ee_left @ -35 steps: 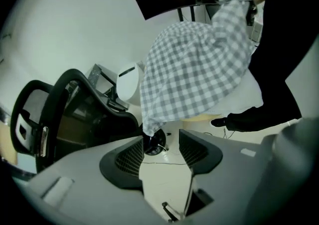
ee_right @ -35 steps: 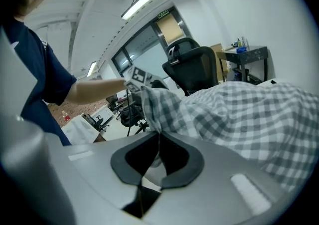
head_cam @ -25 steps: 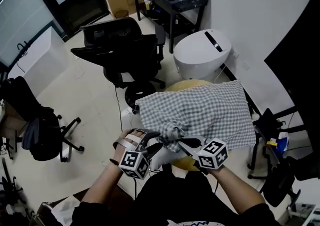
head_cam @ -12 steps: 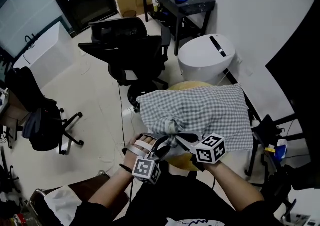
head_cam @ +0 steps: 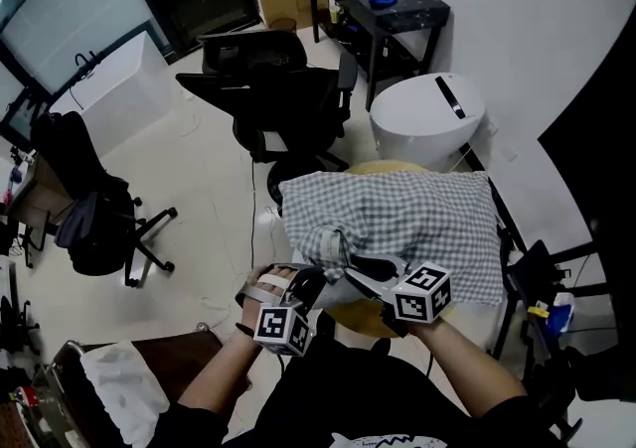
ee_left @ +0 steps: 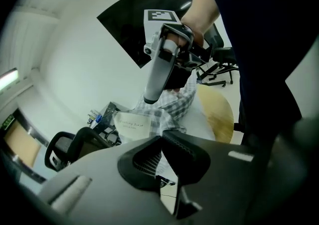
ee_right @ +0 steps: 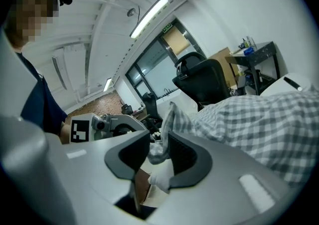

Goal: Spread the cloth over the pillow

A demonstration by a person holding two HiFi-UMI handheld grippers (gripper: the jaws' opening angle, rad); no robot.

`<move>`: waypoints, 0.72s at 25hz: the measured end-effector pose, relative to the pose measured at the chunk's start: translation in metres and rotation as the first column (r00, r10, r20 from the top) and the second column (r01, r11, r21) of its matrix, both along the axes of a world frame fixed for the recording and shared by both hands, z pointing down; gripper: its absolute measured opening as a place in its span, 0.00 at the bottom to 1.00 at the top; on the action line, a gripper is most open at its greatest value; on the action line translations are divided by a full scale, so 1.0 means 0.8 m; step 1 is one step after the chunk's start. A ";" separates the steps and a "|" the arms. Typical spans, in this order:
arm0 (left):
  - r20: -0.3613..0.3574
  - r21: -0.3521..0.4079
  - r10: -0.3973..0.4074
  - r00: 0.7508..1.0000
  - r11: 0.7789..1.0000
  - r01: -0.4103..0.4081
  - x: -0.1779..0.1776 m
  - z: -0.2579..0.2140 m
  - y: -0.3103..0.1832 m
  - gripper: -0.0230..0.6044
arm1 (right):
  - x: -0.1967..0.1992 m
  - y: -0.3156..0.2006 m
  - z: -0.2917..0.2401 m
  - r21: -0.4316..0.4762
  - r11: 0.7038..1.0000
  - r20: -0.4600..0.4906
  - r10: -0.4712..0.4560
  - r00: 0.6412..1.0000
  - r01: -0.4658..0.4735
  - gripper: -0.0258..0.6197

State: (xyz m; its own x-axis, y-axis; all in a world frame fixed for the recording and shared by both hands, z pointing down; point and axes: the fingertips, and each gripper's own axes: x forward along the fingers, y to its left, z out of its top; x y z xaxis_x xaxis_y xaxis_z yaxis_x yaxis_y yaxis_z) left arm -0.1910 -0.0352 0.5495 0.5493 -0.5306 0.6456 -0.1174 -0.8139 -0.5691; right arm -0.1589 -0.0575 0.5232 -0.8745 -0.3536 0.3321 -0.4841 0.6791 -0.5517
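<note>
A grey-and-white checked cloth (head_cam: 417, 223) covers a white pillow (ee_right: 160, 176) on a round yellow table (head_cam: 363, 317). Its near-left corner is bunched up (head_cam: 333, 242) between the two grippers. My left gripper (head_cam: 316, 277) has just been closing and is shut on that bunched edge; in the left gripper view the cloth (ee_left: 174, 104) runs down into the closed jaws (ee_left: 160, 141). My right gripper (head_cam: 350, 267) has just been opening. Its jaws (ee_right: 159, 151) stand apart, with a hanging fold of cloth (ee_right: 169, 119) loose between them.
A black office chair (head_cam: 288, 98) stands beyond the table, with a white rounded bin (head_cam: 427, 118) and a black desk (head_cam: 383, 4) behind it. Another chair with a dark bag (head_cam: 94, 227) is at the left. A black stand (head_cam: 527, 277) is at the right.
The left gripper moved in to the bunched corner and its jaws closed on it. The right gripper's jaws, earlier shut on the bunch, now stand apart and sit slightly higher.
</note>
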 end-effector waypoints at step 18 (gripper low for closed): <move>-0.103 -0.031 -0.336 0.936 0.942 0.334 -0.152 -0.072 0.025 0.04 | 0.023 0.032 0.026 0.157 0.975 -0.252 -0.114 0.961 0.157 0.24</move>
